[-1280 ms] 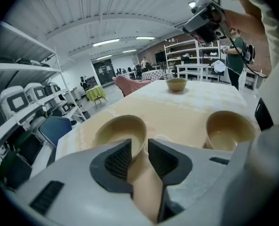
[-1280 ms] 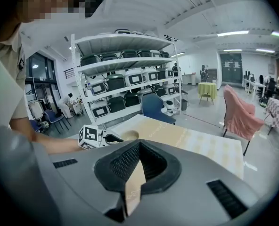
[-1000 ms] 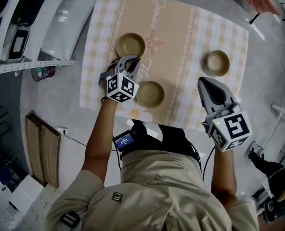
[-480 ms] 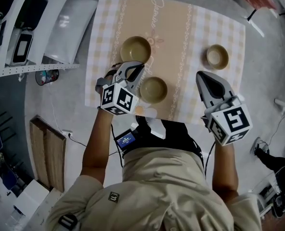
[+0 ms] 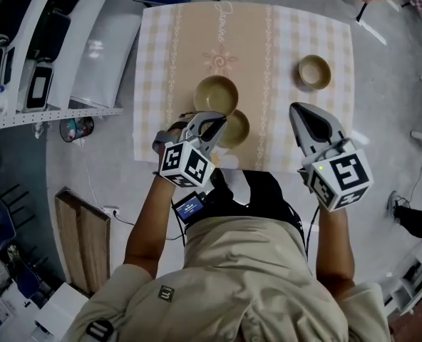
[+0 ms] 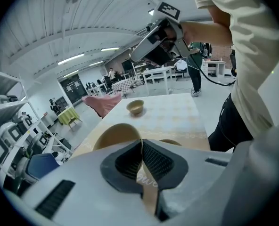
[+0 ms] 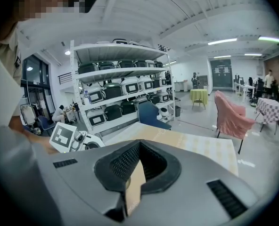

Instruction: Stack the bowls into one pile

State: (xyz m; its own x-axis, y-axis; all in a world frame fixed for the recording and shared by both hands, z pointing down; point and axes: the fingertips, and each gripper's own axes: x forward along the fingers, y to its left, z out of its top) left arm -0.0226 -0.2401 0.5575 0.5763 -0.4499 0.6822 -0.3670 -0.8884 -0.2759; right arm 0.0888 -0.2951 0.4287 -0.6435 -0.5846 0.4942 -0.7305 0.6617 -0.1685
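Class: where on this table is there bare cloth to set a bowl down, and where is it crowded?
Bare: the far strip of the tablecloth beyond all bowls, and the stretch between the middle bowl and the right-hand bowl. Crowded: the near centre, where the near bowl sits close by the middle bowl with the left gripper at its edge.

A square table under a beige and white checked tablecloth [image 5: 161,63] stands on a grey concrete floor [image 5: 90,162]. Just left of it runs a white metal shelving rack [image 5: 47,55] loaded with dark and white boxy devices [image 7: 112,86]. A brown wooden board [image 5: 83,241] lies on the floor nearer the person. A chair draped in pink cloth [image 7: 231,117] stands well apart from a small table covered in yellow-green cloth [image 7: 199,96].
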